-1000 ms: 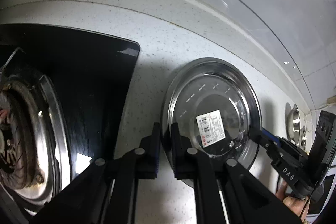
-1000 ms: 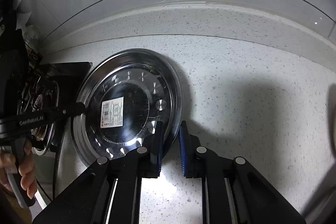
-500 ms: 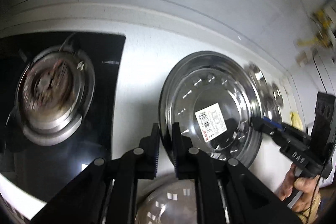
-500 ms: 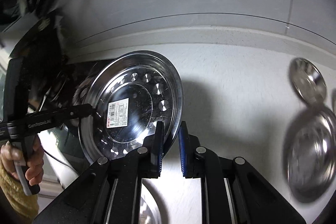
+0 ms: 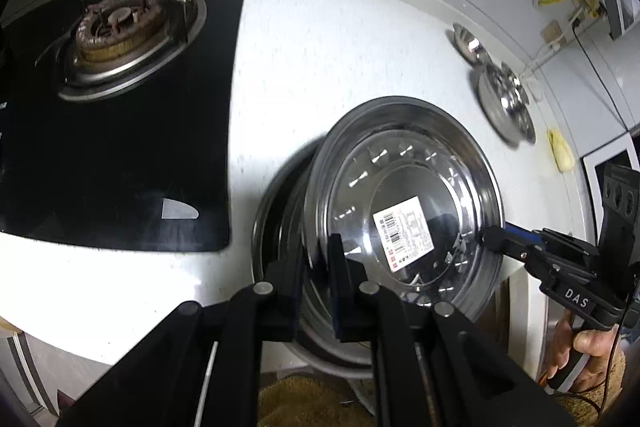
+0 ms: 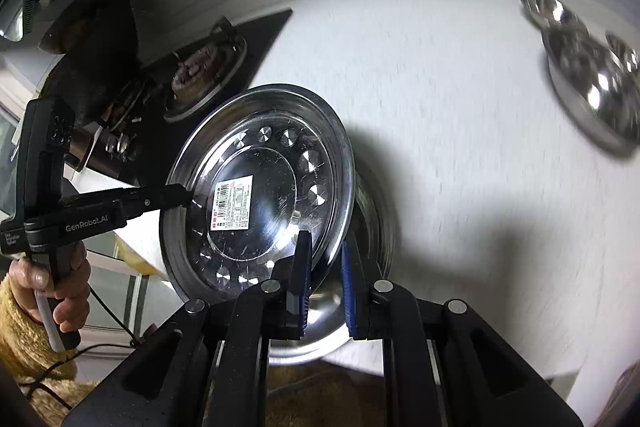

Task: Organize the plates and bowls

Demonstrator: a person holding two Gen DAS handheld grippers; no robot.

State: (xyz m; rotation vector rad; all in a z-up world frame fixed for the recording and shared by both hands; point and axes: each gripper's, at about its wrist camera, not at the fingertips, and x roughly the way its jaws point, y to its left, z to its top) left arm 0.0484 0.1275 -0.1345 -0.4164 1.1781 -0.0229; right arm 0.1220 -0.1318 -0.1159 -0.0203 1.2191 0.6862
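A shiny steel plate (image 5: 404, 187) with a barcode label is held tilted between both grippers. My left gripper (image 5: 316, 255) is shut on its left rim, and my right gripper (image 6: 326, 259) is shut on the opposite rim. In the right wrist view the plate (image 6: 264, 163) shows with the left gripper (image 6: 182, 193) clamped at its far edge; in the left wrist view the right gripper (image 5: 490, 239) does the same. Right under the plate a larger steel bowl (image 5: 266, 247) sits at the counter's front edge, mostly hidden, and its rim (image 6: 320, 331) shows below.
A black gas hob with a burner (image 5: 120, 27) takes up the counter's left. Two more steel dishes (image 5: 504, 103) (image 5: 468, 43) lie at the back right near the wall. A person's hands grip both handles, one hand (image 6: 60, 291) in a yellow fuzzy sleeve. The counter edge runs just below the bowl.
Both grippers carried the plate away from the back wall toward the counter's front edge, where it now hangs over the larger bowl. The burner and the far dishes came into view.
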